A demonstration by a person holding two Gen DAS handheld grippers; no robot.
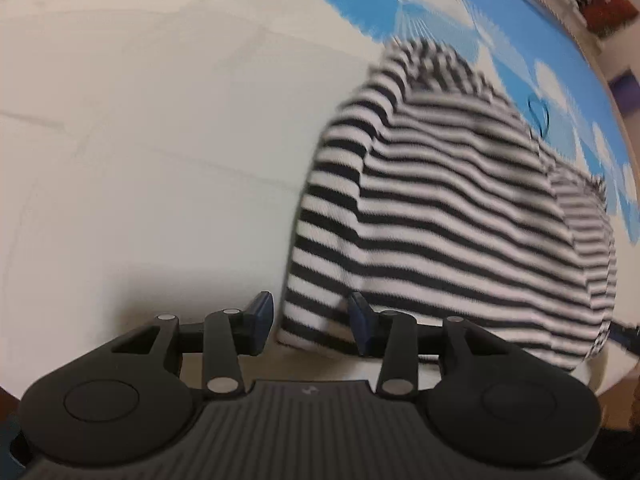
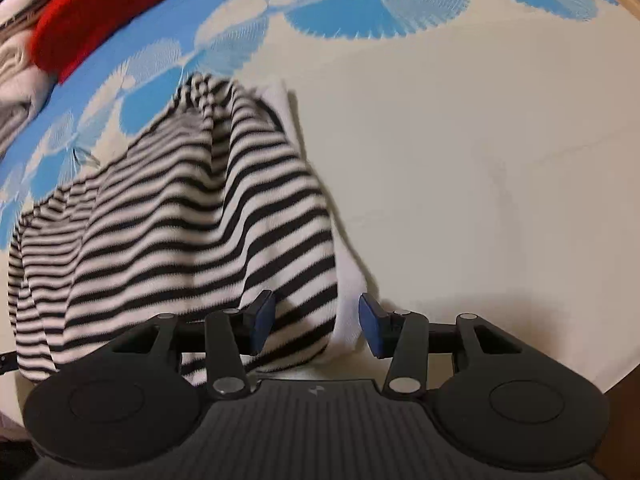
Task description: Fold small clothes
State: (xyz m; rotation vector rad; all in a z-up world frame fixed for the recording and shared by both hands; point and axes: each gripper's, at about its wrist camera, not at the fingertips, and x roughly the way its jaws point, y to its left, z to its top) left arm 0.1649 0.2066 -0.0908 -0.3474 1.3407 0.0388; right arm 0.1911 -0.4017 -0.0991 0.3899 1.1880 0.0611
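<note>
Left tongs [image 1: 311, 326] half-open, nothing pinched, straddling near left corner of striped garment [image 1: 452, 216], apparently to free or regrip hem; garment lies bunched on cream-and-blue sheet [image 1: 140, 140]; right tongs [image 2: 317, 328] likewise parted over its right corner, pads clear of cloth

Small black-and-white striped garment [image 1: 448, 216] [image 2: 180, 232], lying rumpled and partly folded on cream cloth, far end reaching the blue pattern, white inner side showing along one edge.
</note>
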